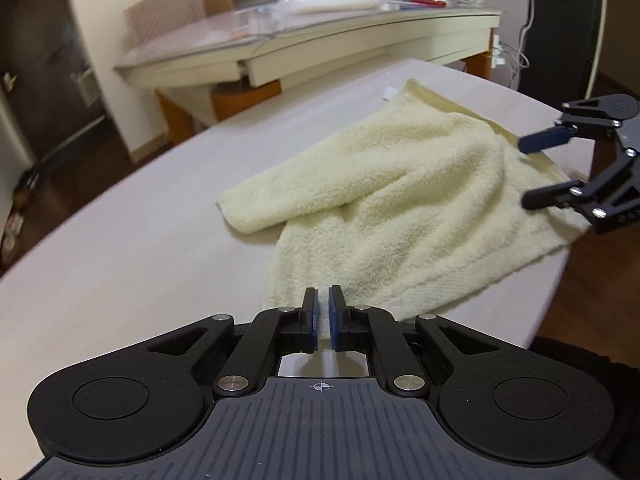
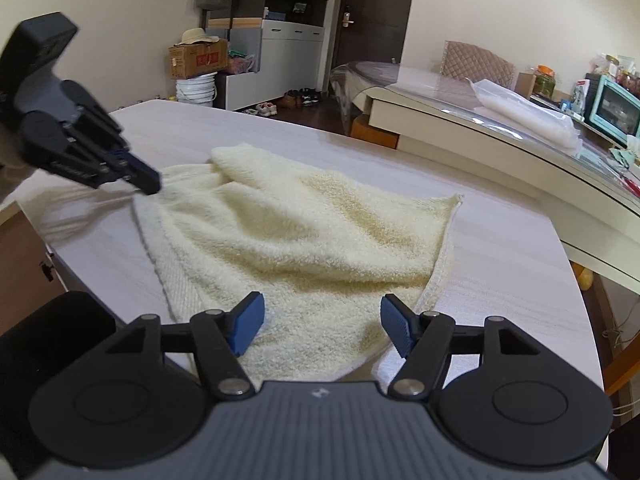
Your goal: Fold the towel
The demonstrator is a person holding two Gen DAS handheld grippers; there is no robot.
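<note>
The cream towel [image 1: 392, 200] lies crumpled on the tabletop [image 1: 120, 260], its long side running between both claws. The left claw [image 1: 324, 316] pinches one corner tightly. The right claw [image 2: 322, 328] stands open over the opposite edge, holding nothing.

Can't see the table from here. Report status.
Left gripper shut on cream terry towel corner. Right gripper open over towel edge. Towel rumpled, unfolded. Nothing in the way.

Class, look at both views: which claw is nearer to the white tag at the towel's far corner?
Right. The right claw hovers open over the towel edge leading to the tag; the left claw pinches the opposite near corner.
</note>
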